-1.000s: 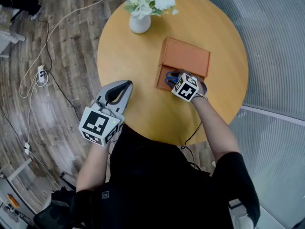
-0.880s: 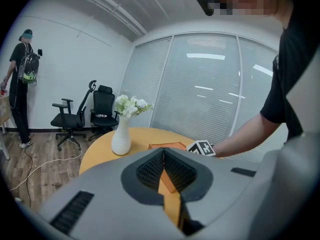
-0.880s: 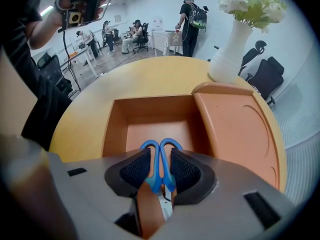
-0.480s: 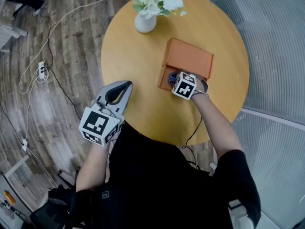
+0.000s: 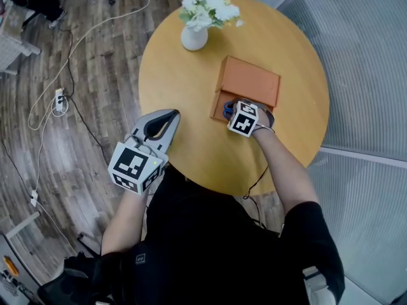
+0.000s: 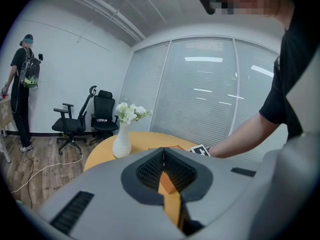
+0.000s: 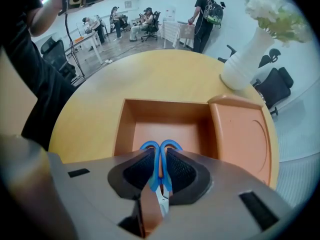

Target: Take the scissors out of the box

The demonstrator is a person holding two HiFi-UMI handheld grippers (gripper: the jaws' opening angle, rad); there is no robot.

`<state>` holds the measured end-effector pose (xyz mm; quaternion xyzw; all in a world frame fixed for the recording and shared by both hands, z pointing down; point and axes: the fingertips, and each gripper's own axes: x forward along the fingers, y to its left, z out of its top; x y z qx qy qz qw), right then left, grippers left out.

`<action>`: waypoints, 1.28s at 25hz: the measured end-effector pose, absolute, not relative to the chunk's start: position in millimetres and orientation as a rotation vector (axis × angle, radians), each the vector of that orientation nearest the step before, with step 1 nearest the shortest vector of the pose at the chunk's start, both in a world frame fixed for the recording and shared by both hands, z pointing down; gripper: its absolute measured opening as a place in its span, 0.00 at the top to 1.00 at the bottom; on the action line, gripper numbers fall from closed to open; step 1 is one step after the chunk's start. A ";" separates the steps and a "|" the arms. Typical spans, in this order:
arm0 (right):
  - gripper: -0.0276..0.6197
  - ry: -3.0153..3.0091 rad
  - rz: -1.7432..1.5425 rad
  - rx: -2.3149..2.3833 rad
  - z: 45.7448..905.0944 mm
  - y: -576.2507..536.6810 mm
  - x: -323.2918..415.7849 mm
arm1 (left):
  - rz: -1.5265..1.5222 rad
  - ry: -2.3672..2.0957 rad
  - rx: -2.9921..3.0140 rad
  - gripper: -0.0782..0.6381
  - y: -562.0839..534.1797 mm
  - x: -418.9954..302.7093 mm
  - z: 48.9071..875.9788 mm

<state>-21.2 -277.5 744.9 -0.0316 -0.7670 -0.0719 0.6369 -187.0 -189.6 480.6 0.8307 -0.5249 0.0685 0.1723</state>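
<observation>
Right, I have the right gripper (image 7: pixel 160 160) pointing almost straight down into the open orange box (image 5: pixel 217 100), which sits right of the middle of the round tabletop (image 5: pixel 184 88). The lid (image 5: pixel 249 80) lies flat on the far side of the box, so the compartment is free to reach from above. The scissors (image 7: pixel 158 154) are still inside it. Their two blue handle loops poke out just past my jaws and the shank runs back between them.

I come in from above because the box walls leave no room for a sideways approach. The jaws are closing on the handles, and the ribbed pads already look to be pressed against the blue on both sides. I judge the grasp nearly made, with the lift still to come.

My left gripper (image 5: pixel 166 116) hangs over the near left edge of the tabletop. Its jaws are closed on nothing, and it stays well apart from the box to leave the way clear. The white vase (image 5: pixel 194 38) of flowers stands at the far left, out of the path.
</observation>
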 end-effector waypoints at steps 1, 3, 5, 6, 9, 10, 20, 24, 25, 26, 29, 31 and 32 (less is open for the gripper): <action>0.82 -1.764 -0.165 -0.058 740.9 -276.9 -22.1 | 0.194 -1.491 2.363 0.87 -187.5 -186.0 477.2; 0.82 -1.796 -0.169 -0.023 730.7 -278.5 -24.2 | 0.194 -1.491 2.374 0.87 -184.2 -183.1 472.1; 0.82 -1.833 -0.173 0.017 718.8 -282.7 -24.6 | 0.191 -1.487 2.384 0.87 -183.6 -178.8 468.9; 0.82 -1.855 -0.168 0.037 711.8 -284.2 -24.4 | 0.188 -1.483 2.390 0.87 -183.9 -176.3 467.6; 0.82 -1.936 -0.138 0.106 686.8 -285.8 -21.7 | 0.187 -1.462 2.413 0.87 -185.6 -167.2 461.9; 0.82 -1.965 -0.129 0.131 677.3 -286.1 -20.2 | 0.190 -1.455 2.425 0.87 -186.8 -163.9 458.9; 0.82 -2.252 0.022 0.369 586.0 -299.3 7.4 | 0.213 -1.407 2.540 0.87 -209.0 -128.8 425.8; 0.82 -2.349 0.054 0.454 546.9 -298.4 27.5 | 0.231 -1.374 2.577 0.87 -215.1 -110.3 413.7; 0.82 -2.372 0.066 0.477 538.5 -298.6 33.3 | 0.235 -1.367 2.586 0.87 -217.5 -106.3 410.8; 0.82 -2.396 0.081 0.501 531.0 -299.1 39.2 | 0.237 -1.362 2.595 0.87 -220.1 -102.4 408.4; 0.82 -2.473 0.145 0.566 510.3 -300.7 57.0 | 0.249 -1.345 2.617 0.87 -225.9 -91.1 403.2; 0.82 -2.525 0.192 0.609 494.2 -301.3 67.9 | 0.263 -1.330 2.633 0.87 -228.3 -84.2 399.6; 0.82 -2.548 0.205 0.630 485.2 -301.3 72.5 | 0.272 -1.322 2.643 0.87 -229.4 -81.8 397.8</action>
